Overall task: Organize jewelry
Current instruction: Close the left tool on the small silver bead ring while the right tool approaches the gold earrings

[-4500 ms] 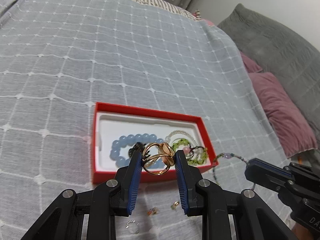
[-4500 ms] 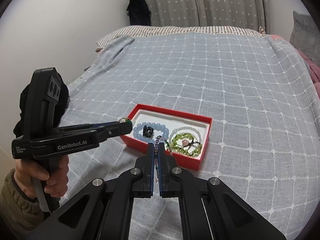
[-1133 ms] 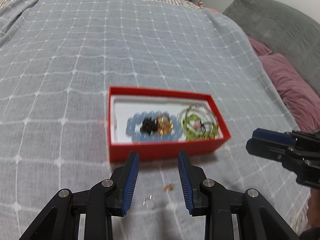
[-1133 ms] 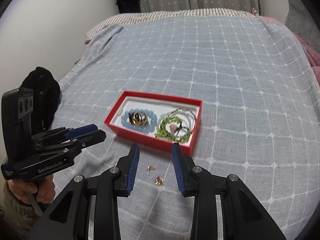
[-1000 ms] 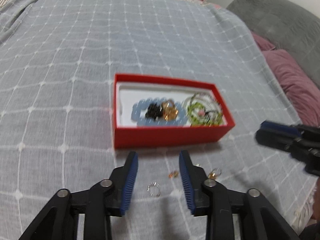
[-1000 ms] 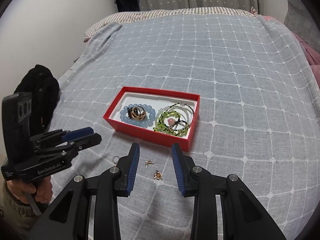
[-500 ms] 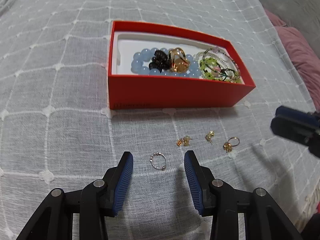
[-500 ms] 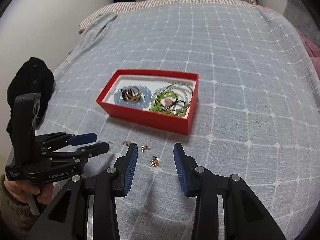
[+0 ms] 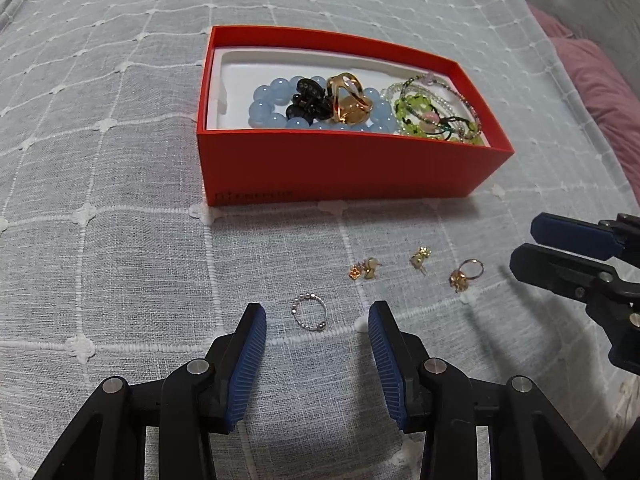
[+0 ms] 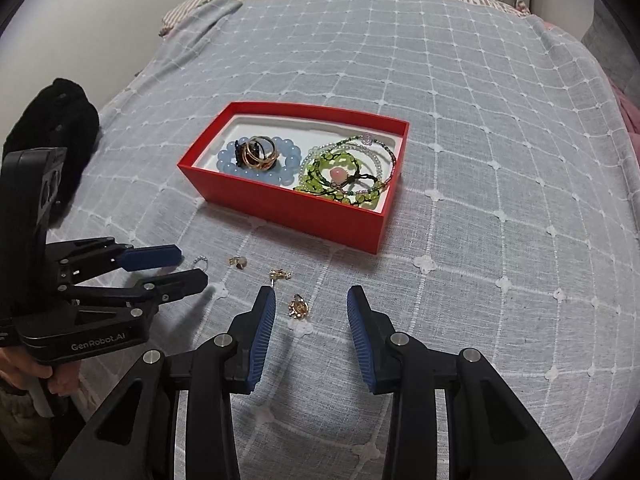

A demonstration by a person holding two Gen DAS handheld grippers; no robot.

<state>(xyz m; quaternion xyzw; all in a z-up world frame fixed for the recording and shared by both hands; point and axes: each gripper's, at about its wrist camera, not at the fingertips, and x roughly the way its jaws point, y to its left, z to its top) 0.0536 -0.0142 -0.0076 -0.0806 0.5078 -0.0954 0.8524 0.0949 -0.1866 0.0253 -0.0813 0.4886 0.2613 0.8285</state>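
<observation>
A red box on the grey quilt holds a blue bead bracelet, a black piece, gold rings and green bead strands. Loose on the quilt in front of it lie a small silver beaded ring, two gold earrings and a gold ring with a charm. My left gripper is open, low over the silver ring. My right gripper is open, with the gold charm ring between its fingers.
The bed's quilt spreads all around the box. A black garment lies off the bed's left edge. Pink and grey pillows lie at the right. The right gripper shows in the left wrist view.
Both grippers dropped their jewelry into the box, opened, and moved down and closer to the loose pieces in front of the box. The left now frames the silver ring.
</observation>
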